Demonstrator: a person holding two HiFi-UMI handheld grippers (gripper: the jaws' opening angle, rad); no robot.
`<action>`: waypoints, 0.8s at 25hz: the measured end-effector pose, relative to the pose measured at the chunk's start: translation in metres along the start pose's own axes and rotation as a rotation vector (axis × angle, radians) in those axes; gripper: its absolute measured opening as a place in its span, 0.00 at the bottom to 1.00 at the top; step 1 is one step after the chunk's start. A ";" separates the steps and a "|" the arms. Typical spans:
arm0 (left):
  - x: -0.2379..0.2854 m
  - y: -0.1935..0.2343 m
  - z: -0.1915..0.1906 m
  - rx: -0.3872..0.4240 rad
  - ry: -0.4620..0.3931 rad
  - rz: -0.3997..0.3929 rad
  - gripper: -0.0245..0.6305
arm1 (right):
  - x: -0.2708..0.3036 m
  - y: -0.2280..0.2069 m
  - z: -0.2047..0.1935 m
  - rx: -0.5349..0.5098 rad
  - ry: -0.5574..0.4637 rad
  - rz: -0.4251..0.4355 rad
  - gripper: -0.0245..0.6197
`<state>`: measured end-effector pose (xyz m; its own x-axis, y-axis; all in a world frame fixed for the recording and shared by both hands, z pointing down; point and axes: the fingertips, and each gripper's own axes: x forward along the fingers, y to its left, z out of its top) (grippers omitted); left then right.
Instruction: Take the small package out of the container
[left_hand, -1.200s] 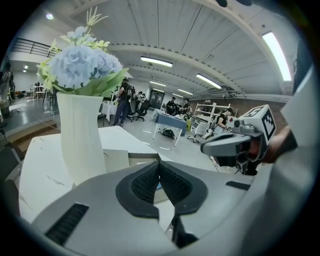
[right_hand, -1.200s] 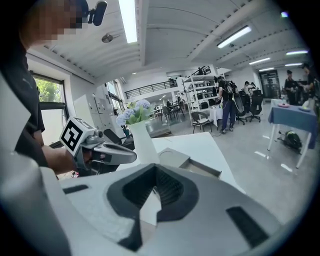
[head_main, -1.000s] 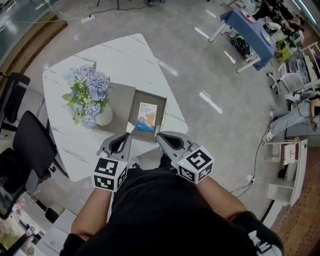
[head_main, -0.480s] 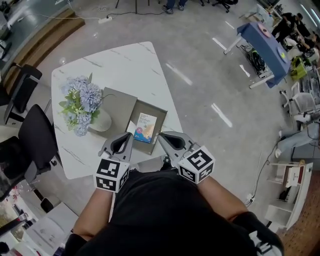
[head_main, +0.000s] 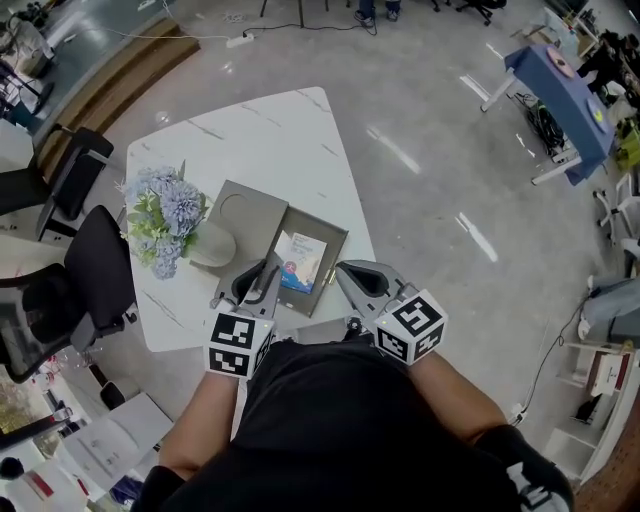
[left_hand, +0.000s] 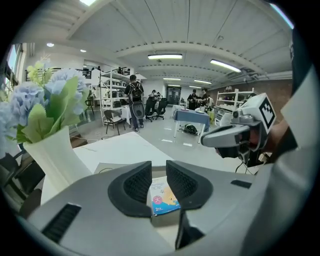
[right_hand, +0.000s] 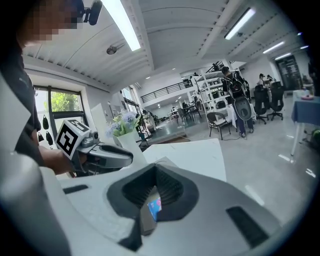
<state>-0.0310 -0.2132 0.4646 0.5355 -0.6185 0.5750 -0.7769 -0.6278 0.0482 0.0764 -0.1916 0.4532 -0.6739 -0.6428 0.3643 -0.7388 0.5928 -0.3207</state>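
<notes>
The small package (head_main: 303, 262), white and blue with a cartoon print, lies flat in the open grey container (head_main: 338, 240) on the white table (head_main: 270, 140). My left gripper (head_main: 267, 272) hovers at the container's near left edge. Its jaws are opening, with a narrow gap and nothing between them. Through that gap the package (left_hand: 164, 197) shows below and beyond the left gripper (left_hand: 159, 172). Just off the container's near right corner, my right gripper (head_main: 347, 270) stands shut and empty. In its own view the right gripper (right_hand: 156, 172) frames a sliver of the package (right_hand: 155, 205).
The container's grey lid (head_main: 243, 212) lies flat beside it on the left. A white vase (head_main: 210, 245) of blue flowers (head_main: 160, 215) stands left of the lid. Black chairs (head_main: 95, 275) sit along the table's left side. Grey floor lies to the right.
Both grippers have come closer to the container's near edge. The left jaws, closed before, now show a small gap. The package has not moved.
</notes>
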 end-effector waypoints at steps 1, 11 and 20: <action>0.002 -0.001 0.000 0.007 0.007 0.002 0.19 | 0.000 -0.001 0.000 0.000 0.000 0.005 0.04; 0.011 -0.006 0.001 0.048 0.048 0.020 0.44 | -0.003 -0.007 -0.003 0.024 -0.011 0.028 0.04; 0.019 -0.011 0.000 0.052 0.079 0.016 0.59 | -0.011 -0.014 -0.004 0.034 -0.022 0.021 0.04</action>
<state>-0.0127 -0.2182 0.4752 0.4943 -0.5906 0.6379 -0.7654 -0.6435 -0.0028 0.0937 -0.1905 0.4574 -0.6892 -0.6411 0.3376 -0.7239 0.5897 -0.3580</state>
